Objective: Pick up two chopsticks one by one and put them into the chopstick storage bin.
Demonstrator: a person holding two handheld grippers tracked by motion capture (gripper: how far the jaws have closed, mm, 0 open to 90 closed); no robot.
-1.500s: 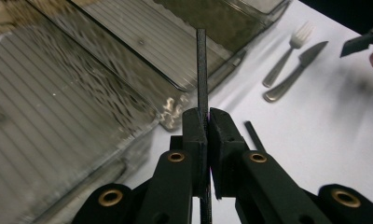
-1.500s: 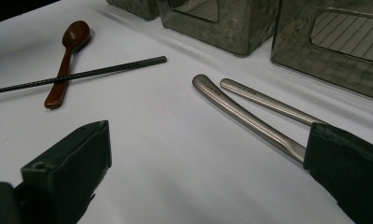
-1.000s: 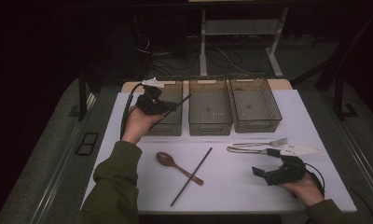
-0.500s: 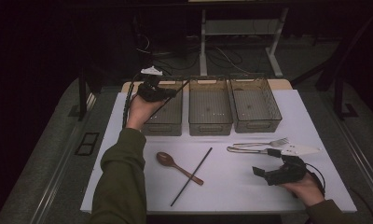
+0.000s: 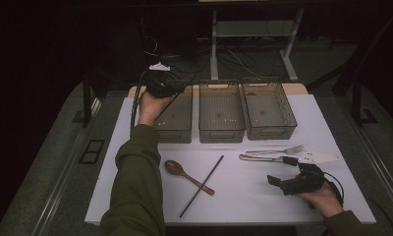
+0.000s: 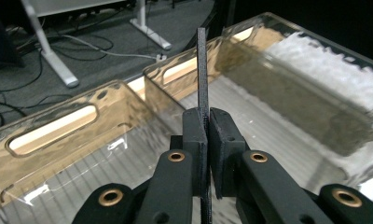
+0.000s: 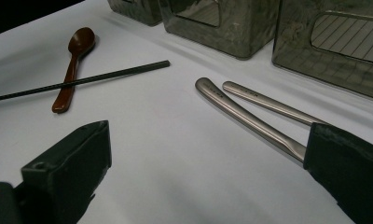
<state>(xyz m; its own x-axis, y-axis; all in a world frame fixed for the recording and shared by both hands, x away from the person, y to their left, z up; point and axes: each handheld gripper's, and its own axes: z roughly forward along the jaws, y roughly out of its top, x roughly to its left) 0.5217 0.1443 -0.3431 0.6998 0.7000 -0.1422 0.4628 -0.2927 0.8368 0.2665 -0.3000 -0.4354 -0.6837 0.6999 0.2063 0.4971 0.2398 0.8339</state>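
One black chopstick [image 6: 202, 84] is pinched between the left gripper's [image 6: 207, 140] pressed jaws, poised over the left bin [image 5: 177, 129] at eleven o'clock. Lower it level inside before releasing. Right gripper [image 5: 278, 184], jaws spread, idles at four o'clock.

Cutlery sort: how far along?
Early. All three bins look empty. In hand: left gripper is shut on one black chopstick, held over the leftmost bin. Left on the table: second chopstick, brown spoon, fork and another metal utensil. Right gripper is open near those metal handles.
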